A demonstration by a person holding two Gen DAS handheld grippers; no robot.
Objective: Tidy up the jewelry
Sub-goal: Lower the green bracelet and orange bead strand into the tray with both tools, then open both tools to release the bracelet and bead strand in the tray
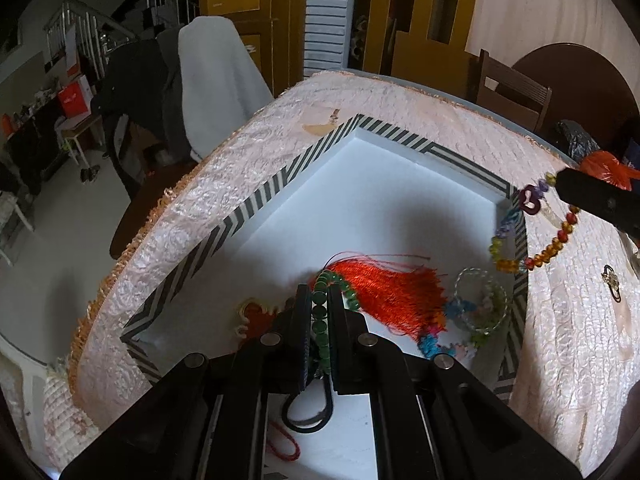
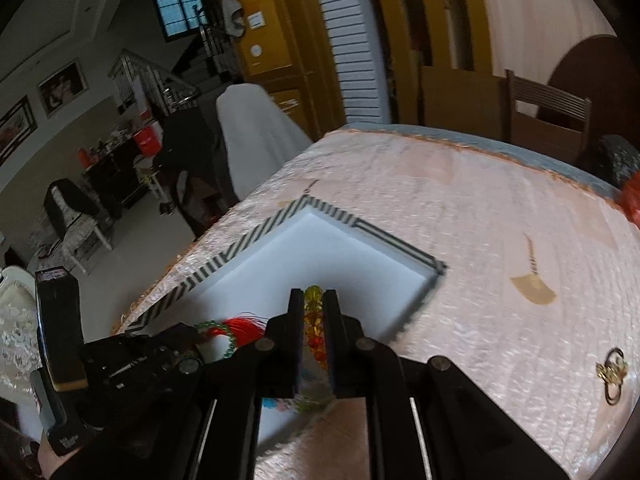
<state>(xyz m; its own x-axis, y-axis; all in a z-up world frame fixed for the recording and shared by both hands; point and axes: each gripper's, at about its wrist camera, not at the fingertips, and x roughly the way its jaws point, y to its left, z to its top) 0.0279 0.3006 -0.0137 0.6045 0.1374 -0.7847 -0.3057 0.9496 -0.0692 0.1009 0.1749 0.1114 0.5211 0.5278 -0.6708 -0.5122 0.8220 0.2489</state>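
Observation:
A white tray with a striped rim [image 1: 256,204] sits on the pink tablecloth. My left gripper [image 1: 319,294] is shut on a green bead strand [image 1: 320,312] with a red tassel [image 1: 392,292], low over the tray floor. My right gripper [image 2: 313,296] is shut on a multicoloured bead bracelet [image 2: 314,320]. In the left wrist view that bracelet [image 1: 532,240] hangs from the right gripper [image 1: 564,184] over the tray's right rim. The right wrist view shows the left gripper [image 2: 188,336] with the green beads [image 2: 212,325] over the tray [image 2: 240,246].
The tray also holds a clear twisted bangle [image 1: 480,300], a colourful flower bracelet [image 1: 434,342], an orange knot piece [image 1: 256,316], a black loop [image 1: 308,412] and a red cord [image 1: 284,446]. A gold brooch [image 1: 611,282] [image 2: 610,372] lies on the cloth right of the tray. Chairs stand beyond the table.

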